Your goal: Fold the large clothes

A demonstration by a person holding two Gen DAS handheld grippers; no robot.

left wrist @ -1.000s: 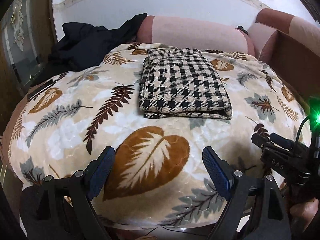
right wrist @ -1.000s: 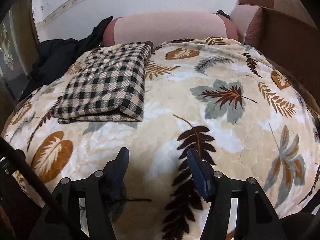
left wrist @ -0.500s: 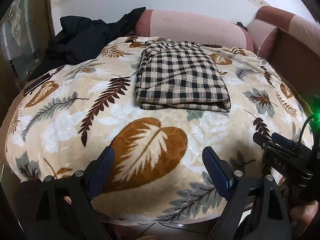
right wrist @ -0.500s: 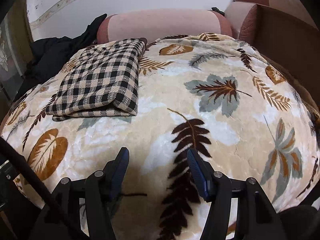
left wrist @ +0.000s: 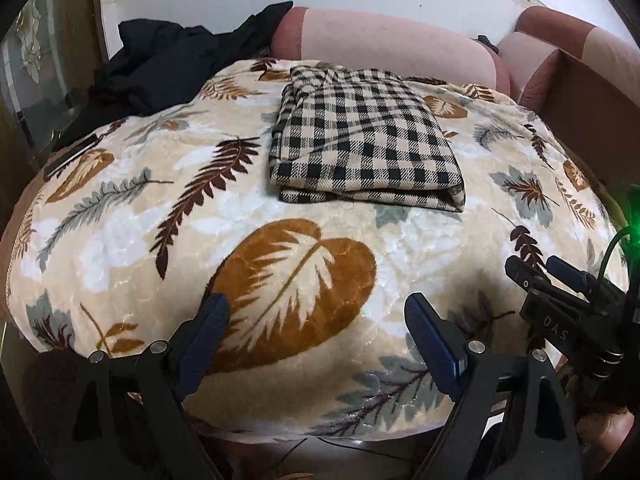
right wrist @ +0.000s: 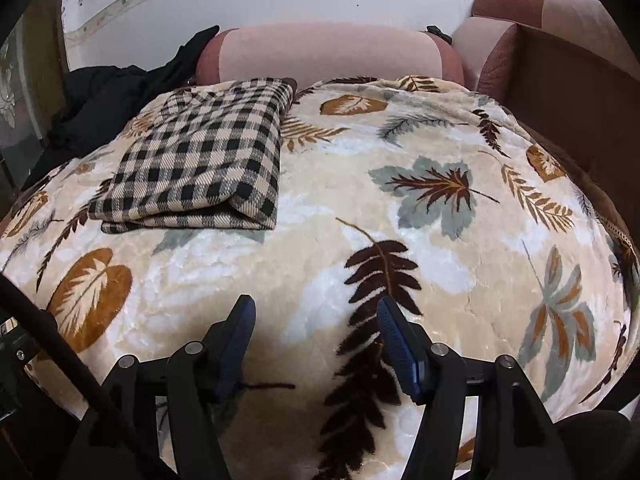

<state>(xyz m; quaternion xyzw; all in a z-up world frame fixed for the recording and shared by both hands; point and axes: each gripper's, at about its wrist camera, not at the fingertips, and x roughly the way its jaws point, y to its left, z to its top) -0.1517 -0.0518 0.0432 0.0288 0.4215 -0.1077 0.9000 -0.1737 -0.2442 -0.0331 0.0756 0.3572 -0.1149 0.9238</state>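
Right now, what we see, line by line:

Garment: we find the checked garment (left wrist: pixel 362 140) folded into a neat rectangle, black and beige squares, lying flat on the far half of the blanket; its layered folded edge faces us.

Garment, from the right wrist: we see the same checked garment (right wrist: pixel 204 160) up and to the left, well apart from the claw.

Blanket: we rest everything on a cream leaf-print blanket (left wrist: pixel 200 220), with brown, grey and ochre leaves, spread over the seat.

Left claw: our left claw (left wrist: pixel 316 330) hangs over the near edge of the blanket, above a big ochre leaf; its blue pads stand wide apart with nothing between them.

Right claw: our right claw (right wrist: pixel 316 326) hovers above a dark brown fern print; its jaws are opening and we see only blanket between the pads.

Dark clothes: we note a heap of black clothes (left wrist: pixel 168 60) at the far left, beyond the blanket's edge.

Sofa: we see the pink sofa back (left wrist: pixel 392 48) behind the garment, against a white wall.
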